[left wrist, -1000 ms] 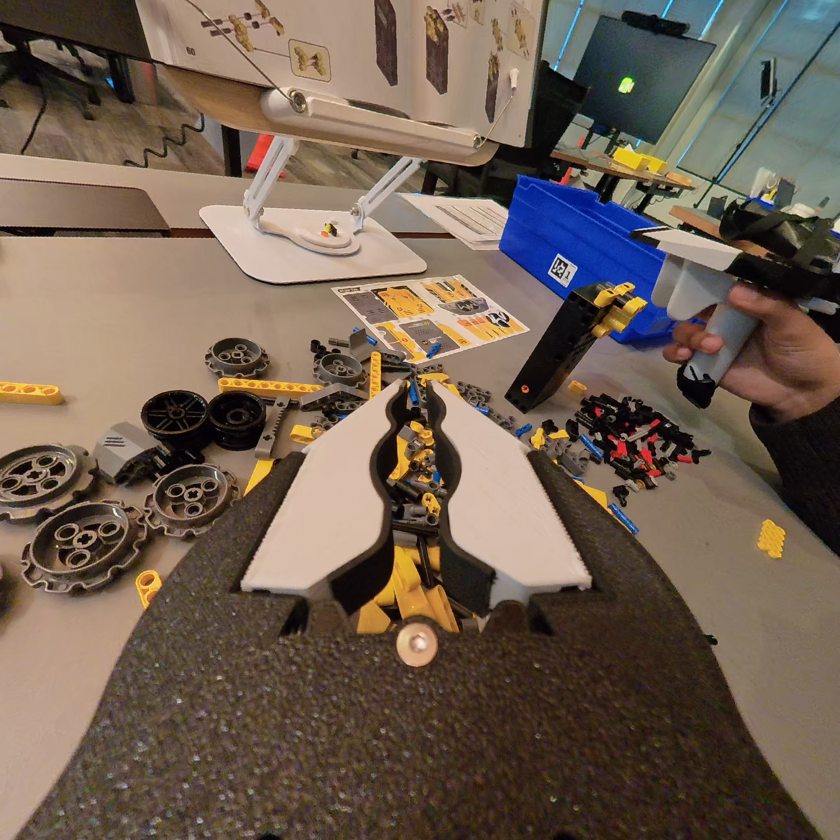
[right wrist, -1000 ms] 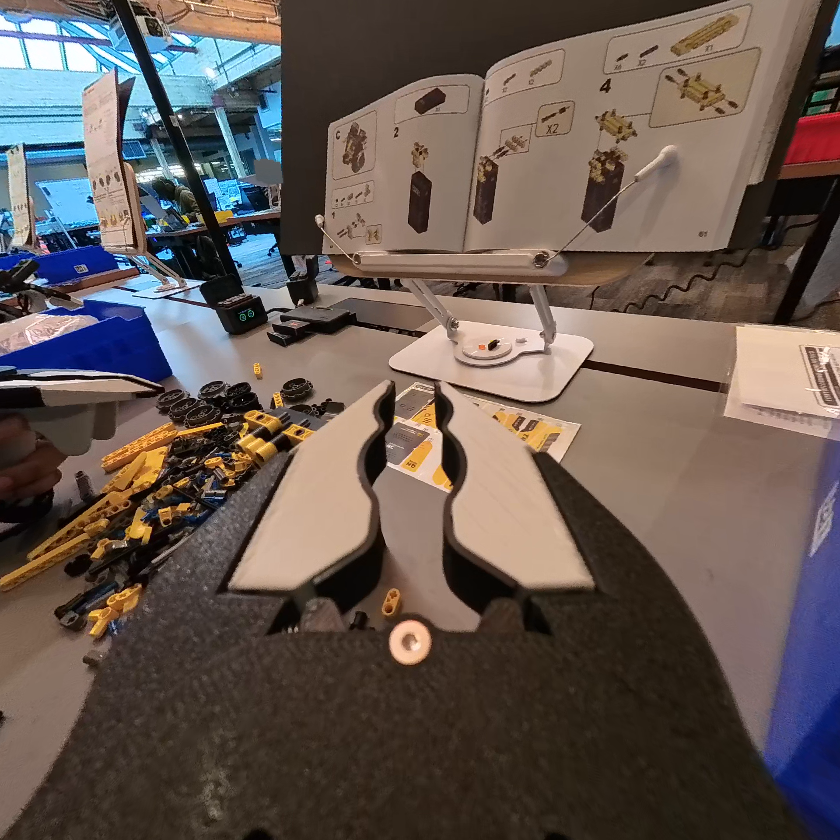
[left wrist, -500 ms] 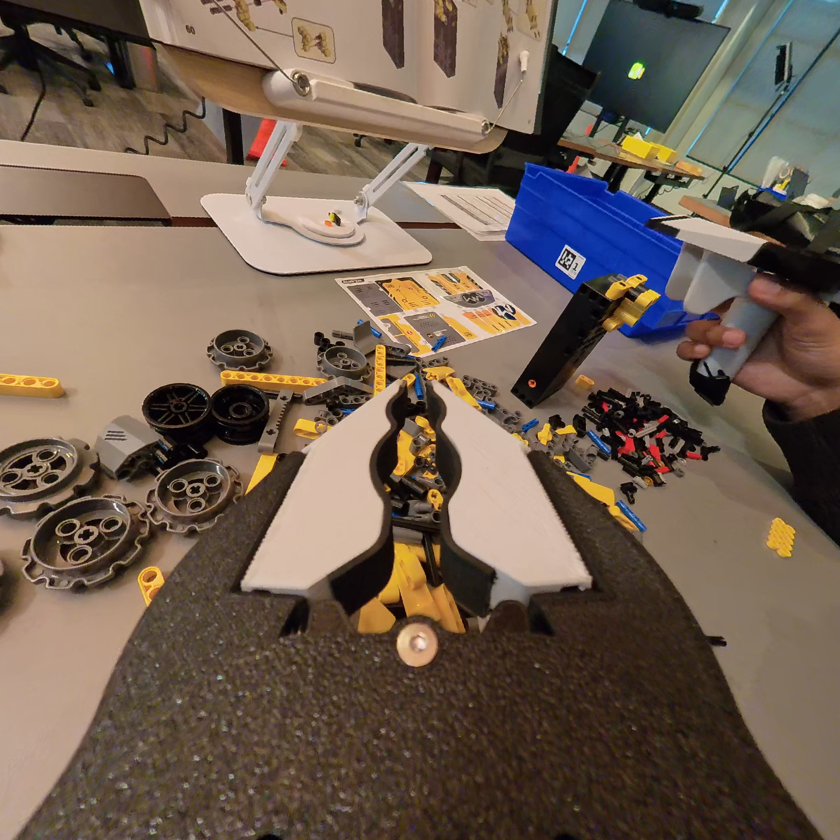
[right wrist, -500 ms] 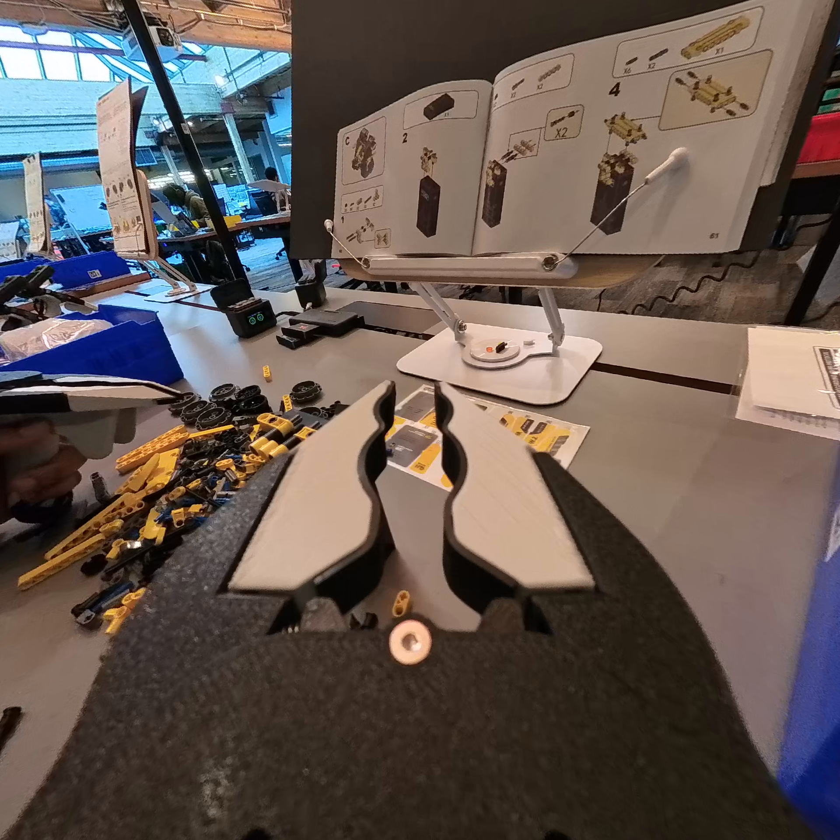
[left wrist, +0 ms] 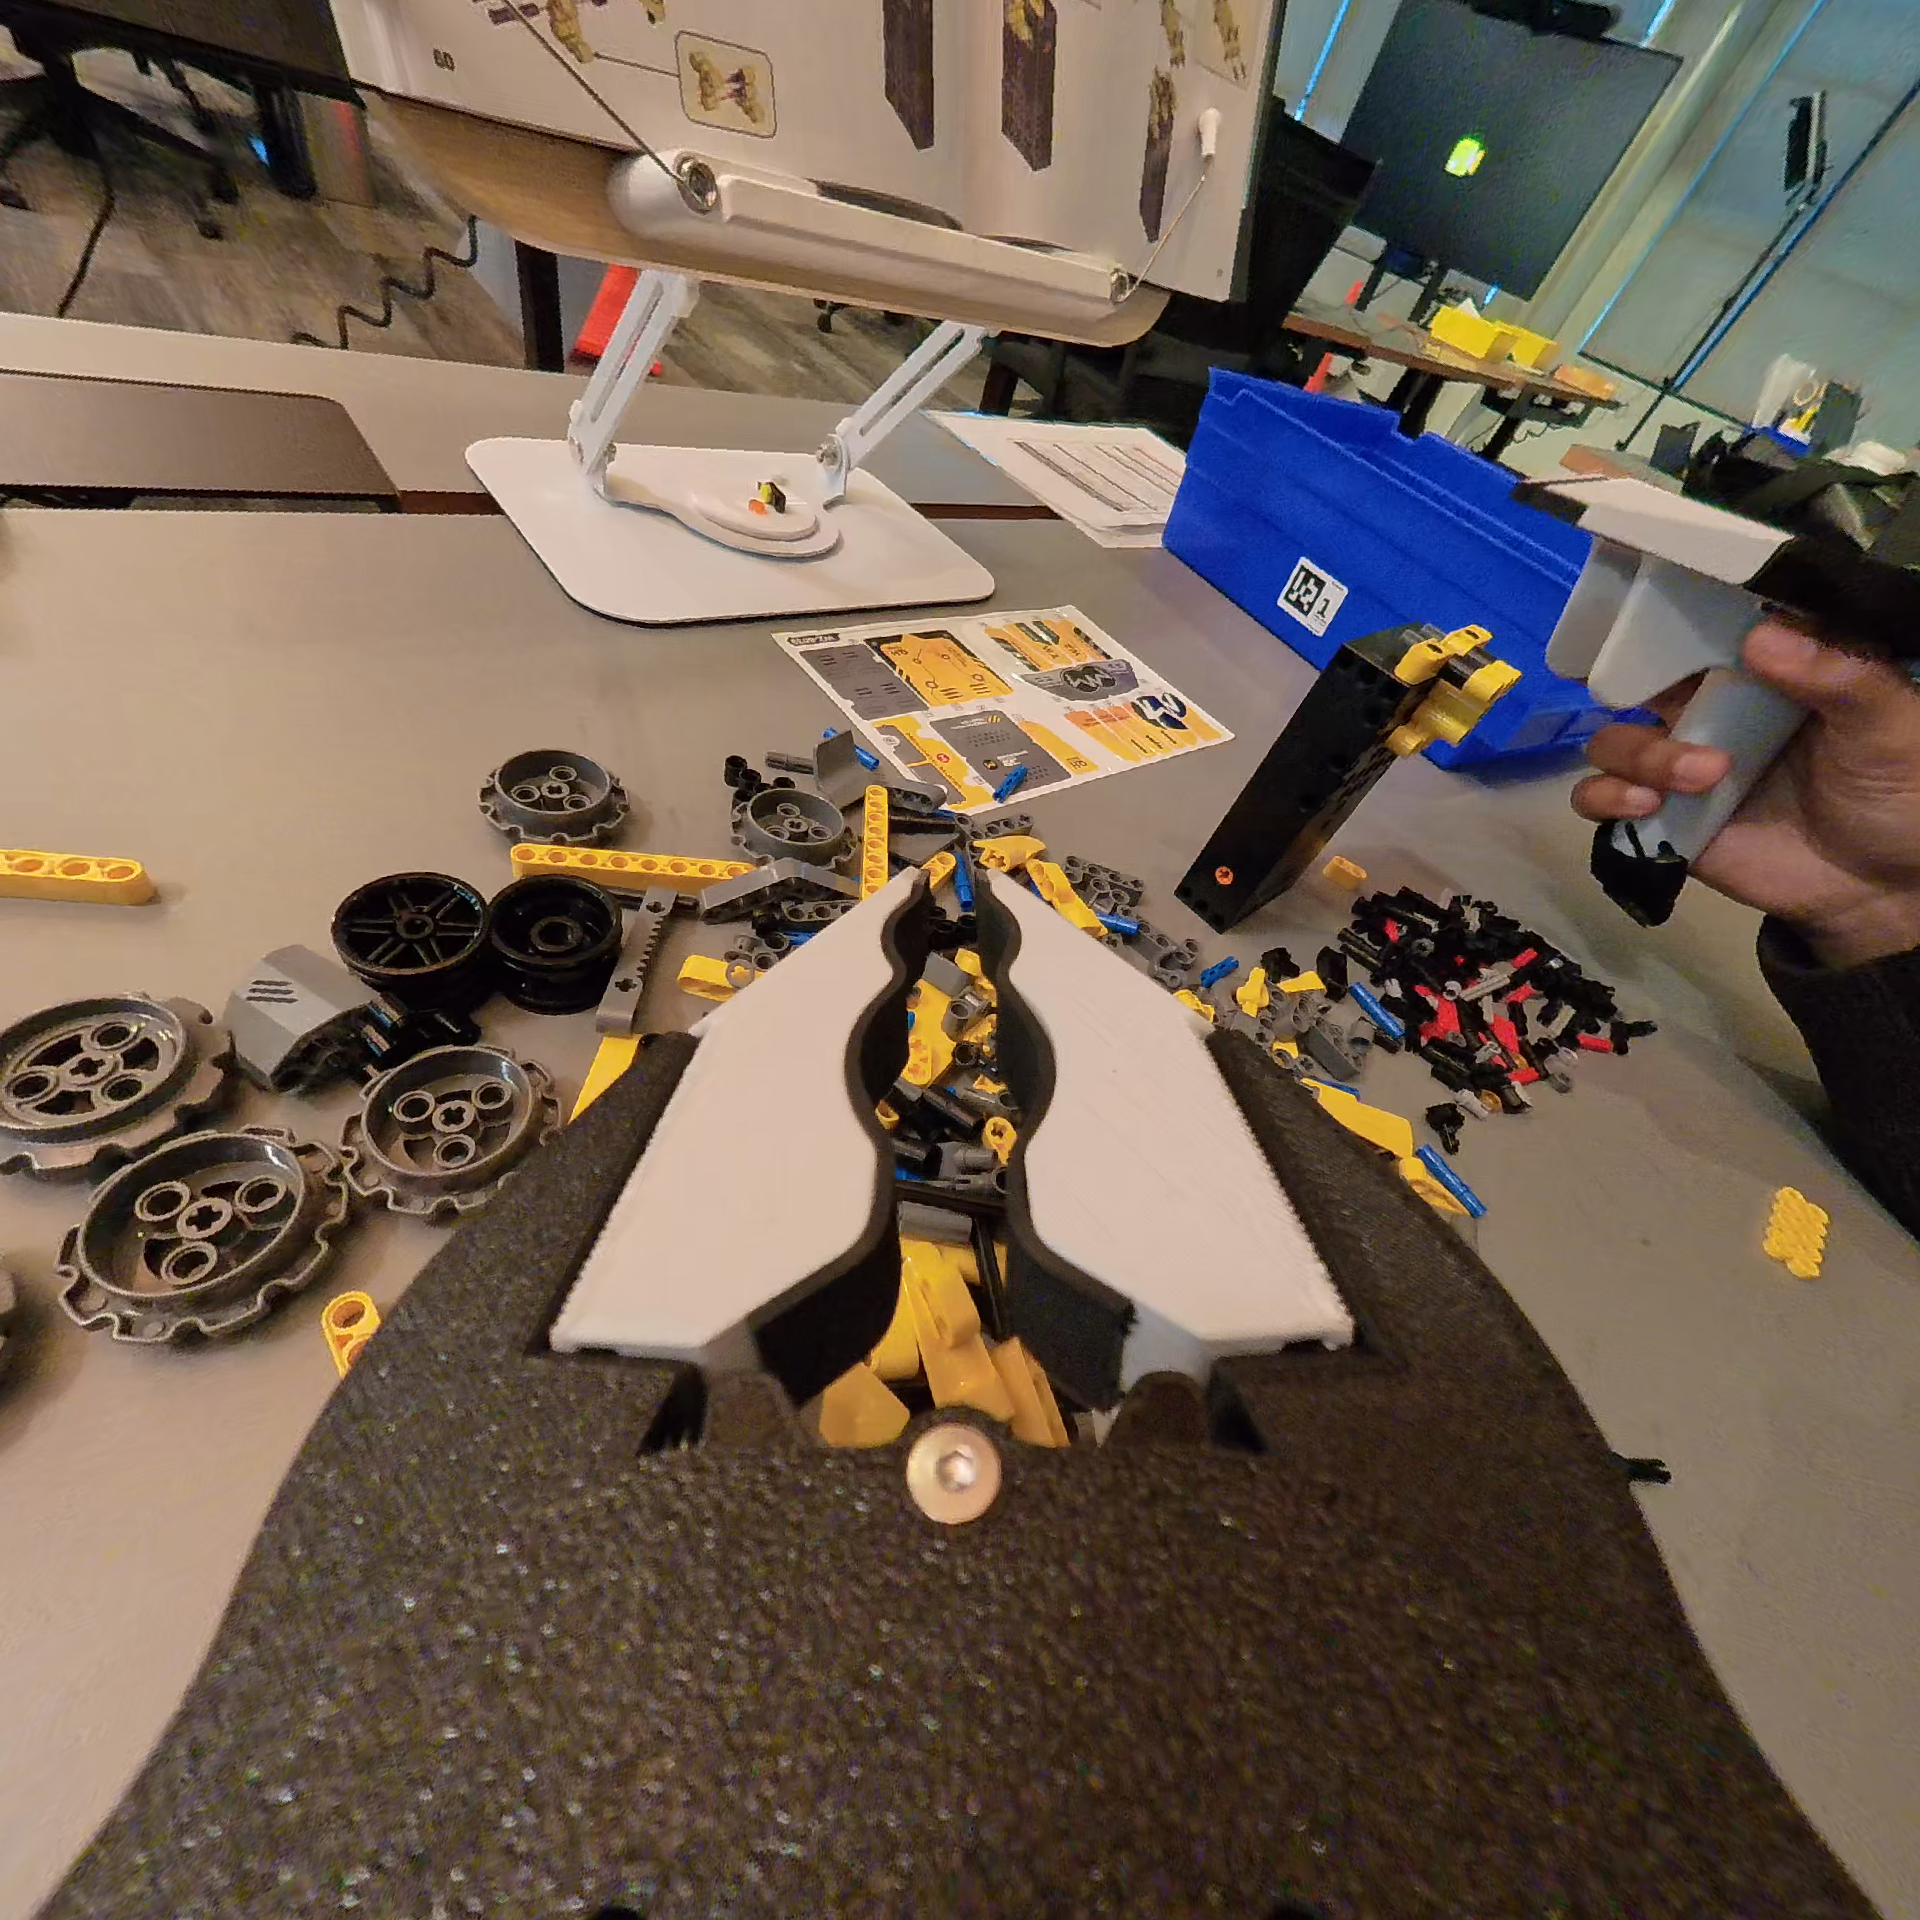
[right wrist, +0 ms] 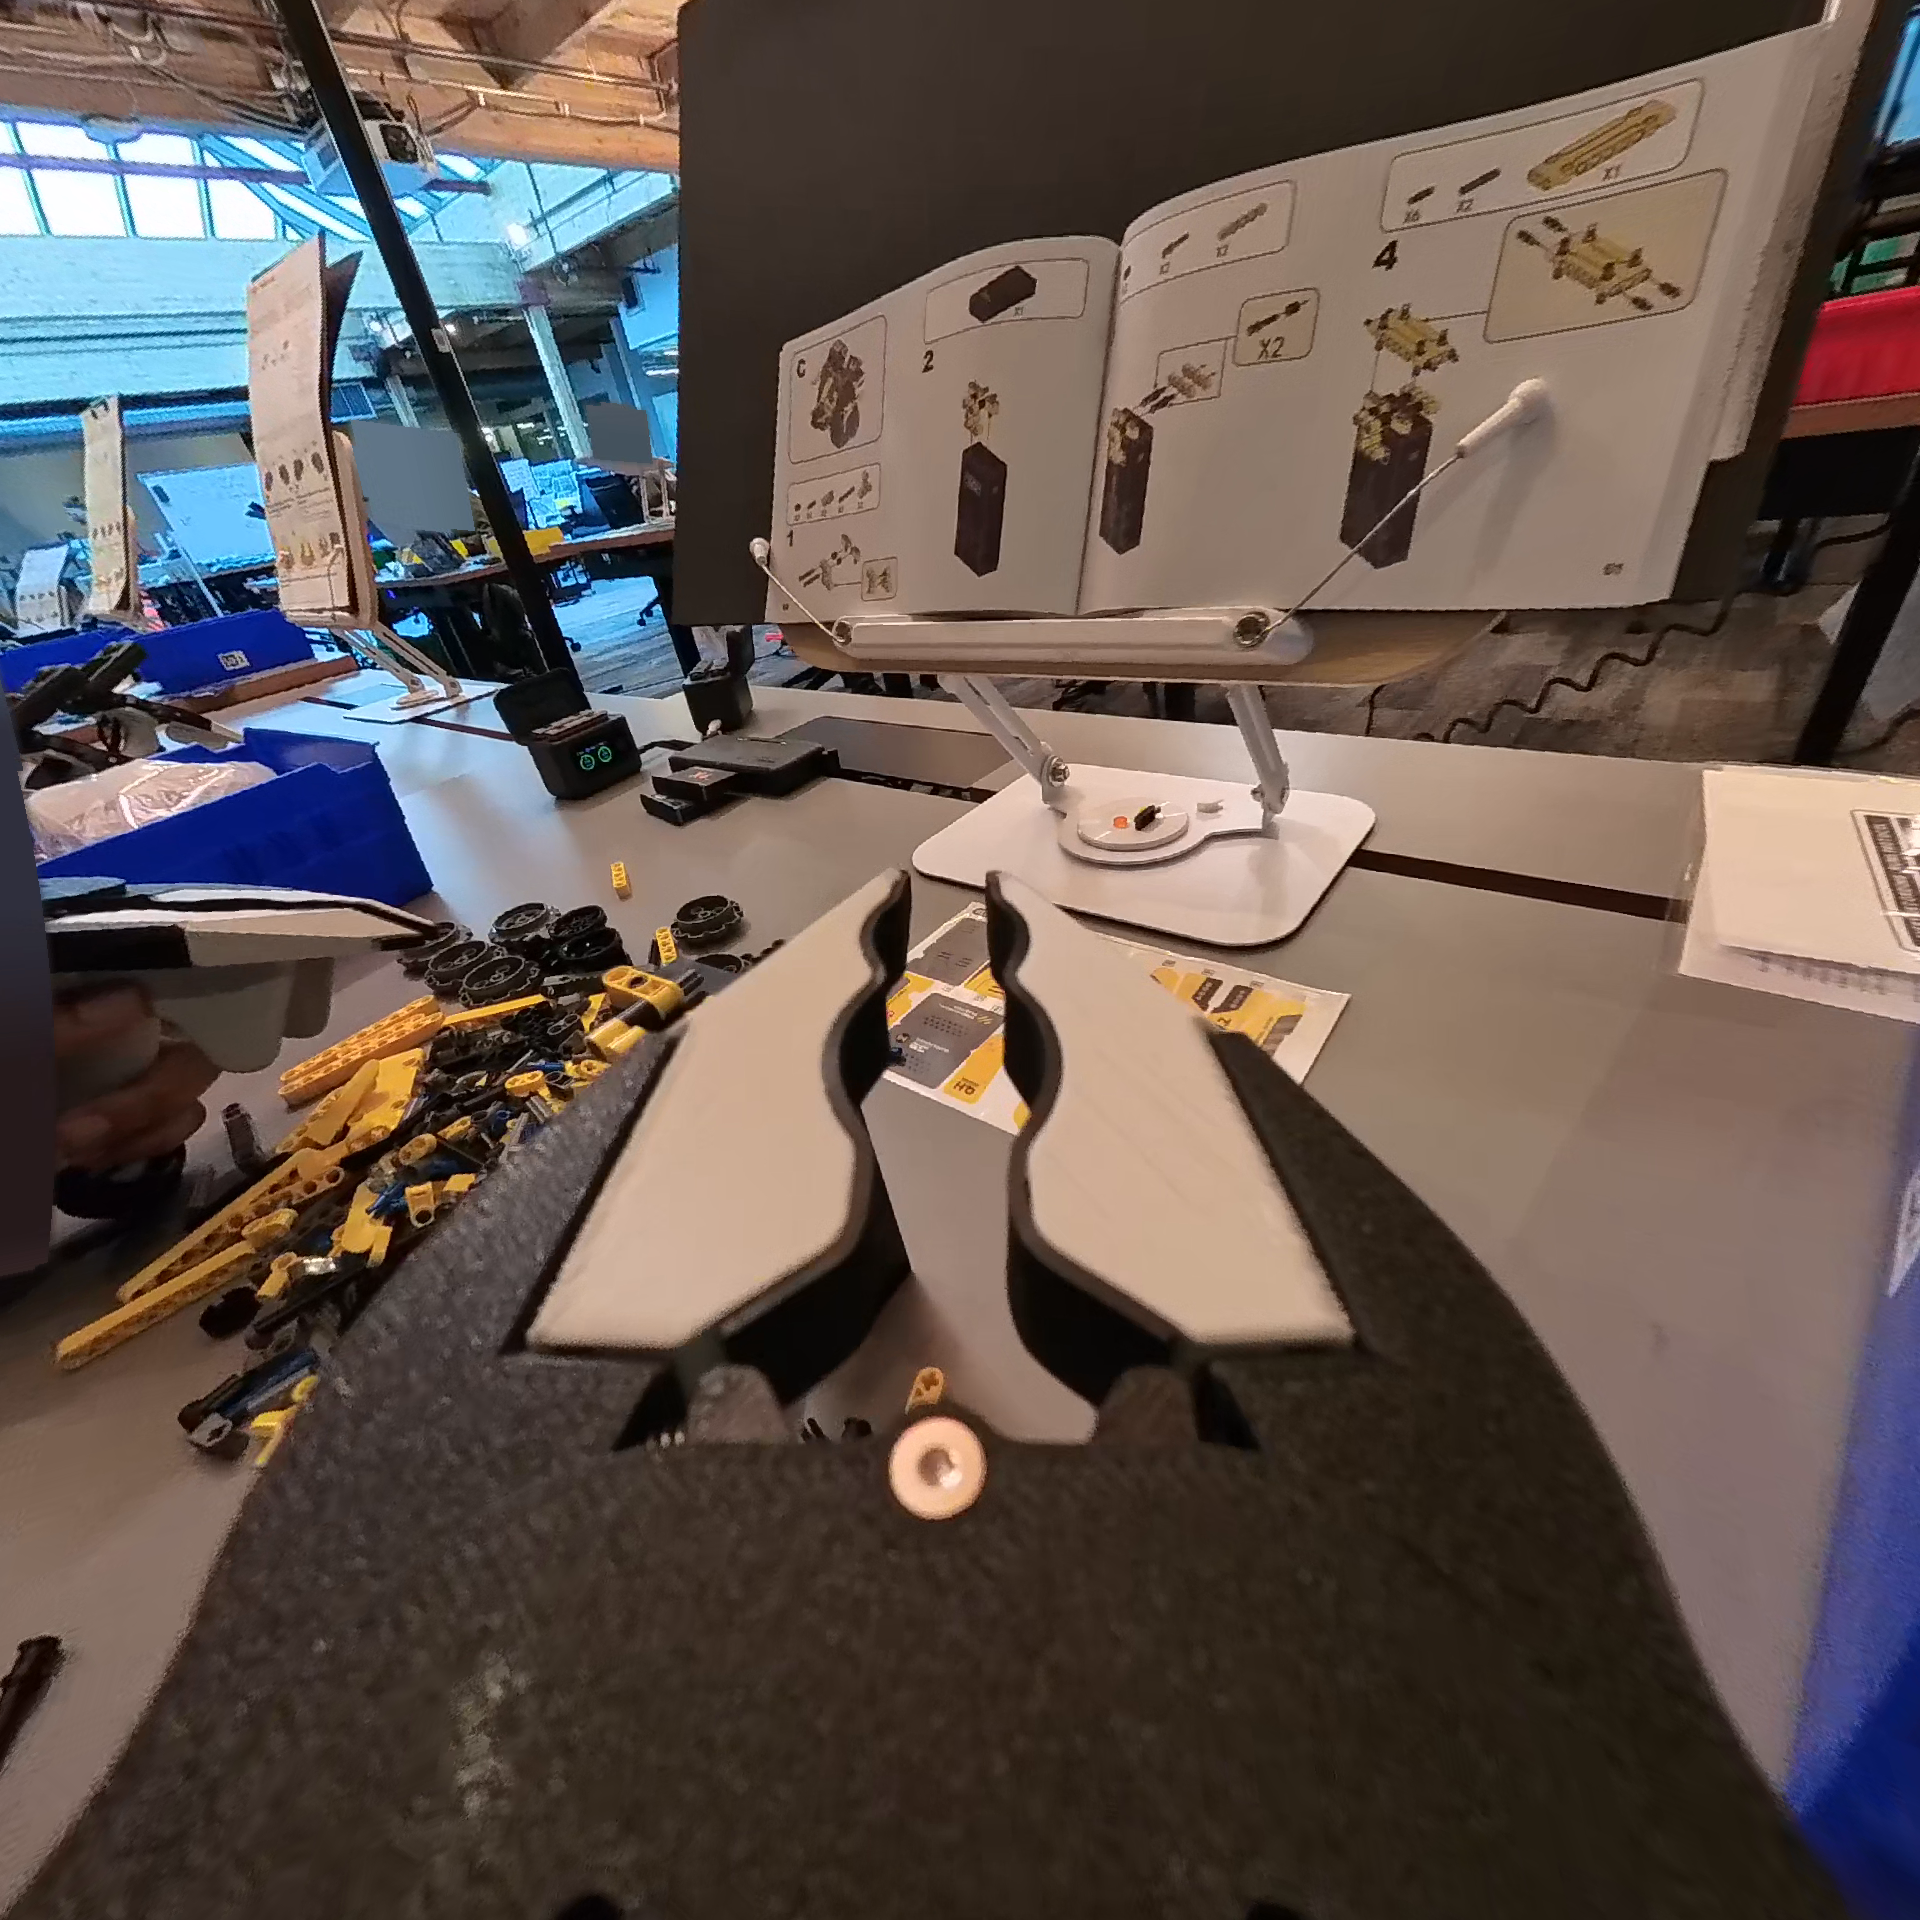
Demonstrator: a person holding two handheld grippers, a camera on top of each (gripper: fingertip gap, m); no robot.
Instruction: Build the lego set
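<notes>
My left gripper hovers over a pile of yellow, black and blue building parts, its jaws a narrow gap apart and empty. A black block with yellow pieces on top stands tilted on the grey table, right of the pile. My right gripper is slightly open and empty above bare table and a sticker sheet. It also shows in the left wrist view, held by a hand just right of the block and apart from it. The left gripper shows at the left of the right wrist view.
Black wheels and grey sprocket wheels lie left of the pile. A heap of small black and red pins lies to the right. An open booklet rests on a white stand. A blue bin stands at the back right. One gripper's finger ends stand about 25 cm off the other's.
The right gripper and its hand have drifted slightly right and up, away from the black block. Both views shifted a little. Neither gripper's jaws changed.
</notes>
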